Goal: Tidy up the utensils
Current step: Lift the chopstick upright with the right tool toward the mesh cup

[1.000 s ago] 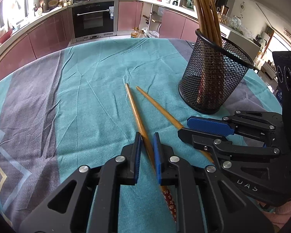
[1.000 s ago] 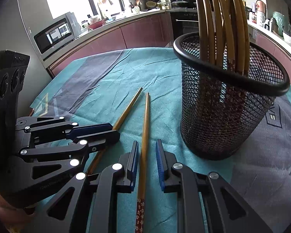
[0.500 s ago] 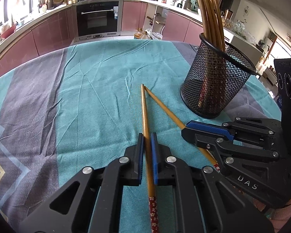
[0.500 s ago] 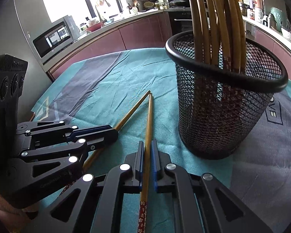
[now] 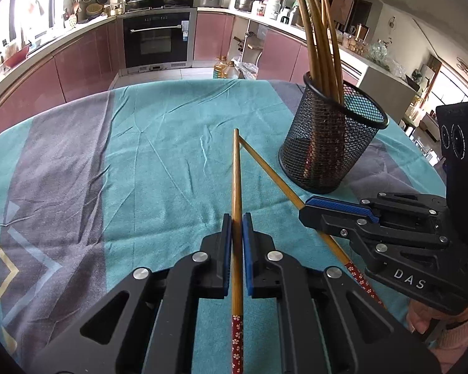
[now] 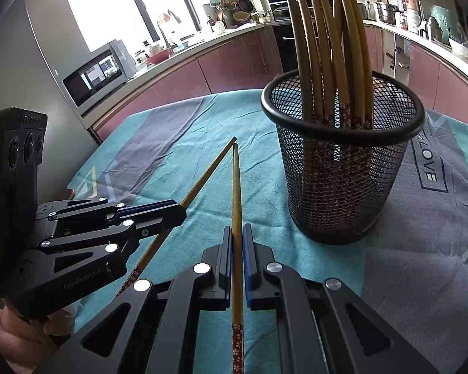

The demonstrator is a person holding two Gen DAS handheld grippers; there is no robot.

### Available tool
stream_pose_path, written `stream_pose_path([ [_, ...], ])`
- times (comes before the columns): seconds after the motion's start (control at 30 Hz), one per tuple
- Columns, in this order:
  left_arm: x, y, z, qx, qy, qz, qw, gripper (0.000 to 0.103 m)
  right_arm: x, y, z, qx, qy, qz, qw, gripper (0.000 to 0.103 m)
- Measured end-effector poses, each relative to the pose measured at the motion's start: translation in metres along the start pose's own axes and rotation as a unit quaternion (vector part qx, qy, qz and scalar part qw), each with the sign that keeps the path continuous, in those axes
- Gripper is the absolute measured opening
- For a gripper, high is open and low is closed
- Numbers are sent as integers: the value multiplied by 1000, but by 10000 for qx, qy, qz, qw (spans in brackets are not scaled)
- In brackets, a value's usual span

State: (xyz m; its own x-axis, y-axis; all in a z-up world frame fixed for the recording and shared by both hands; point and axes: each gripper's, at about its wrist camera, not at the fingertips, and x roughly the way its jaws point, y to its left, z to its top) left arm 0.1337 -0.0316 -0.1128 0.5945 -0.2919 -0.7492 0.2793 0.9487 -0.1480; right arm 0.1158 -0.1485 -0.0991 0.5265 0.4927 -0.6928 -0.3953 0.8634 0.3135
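Left wrist view: the left claw (image 5: 237,218) is clamped on a wooden chopstick (image 5: 236,180), its blue pads pressed against the shaft on both sides. The chopstick runs straight ahead from between the pads, its thin tip out over the teal part of the tablecloth (image 5: 159,155), while its red flower-patterned end sticks back beneath the claw body. To the right, the right claw (image 5: 309,210) is closed around a second chopstick (image 5: 265,171), which slants up and to the left so that its tip comes just beside the tip of the first one. Its red patterned end shows below that claw. Beyond the two tips, to the right, a black mesh holder (image 5: 330,143) stands upright on the table, holding a bundle of chopsticks (image 5: 319,40) that lean out above its rim. A bit of a pink sleeve (image 5: 452,336) shows at the lower right edge.

Right wrist view: the right claw (image 6: 237,233) grips its chopstick (image 6: 236,187) tight between the blue pads, the shaft pointing forward with the thin tip ahead and the red patterned end trailing underneath. On the left, the left claw (image 6: 174,213) is shut on the other chopstick (image 6: 209,168), which angles up to the right until the two tips nearly meet. The mesh holder (image 6: 340,193) stands close on the right, upright, with the bundle of chopsticks (image 6: 327,46) rising from it thin ends up. The tablecloth (image 6: 177,143) under everything is teal with grey bands.
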Motion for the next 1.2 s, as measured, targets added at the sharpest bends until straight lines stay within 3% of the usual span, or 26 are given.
stream_pose_path([
  [1.2,-74,3,-2,-109,-555,-566,9968,8,-66,-1,0,-50,-732,492,9961,6],
])
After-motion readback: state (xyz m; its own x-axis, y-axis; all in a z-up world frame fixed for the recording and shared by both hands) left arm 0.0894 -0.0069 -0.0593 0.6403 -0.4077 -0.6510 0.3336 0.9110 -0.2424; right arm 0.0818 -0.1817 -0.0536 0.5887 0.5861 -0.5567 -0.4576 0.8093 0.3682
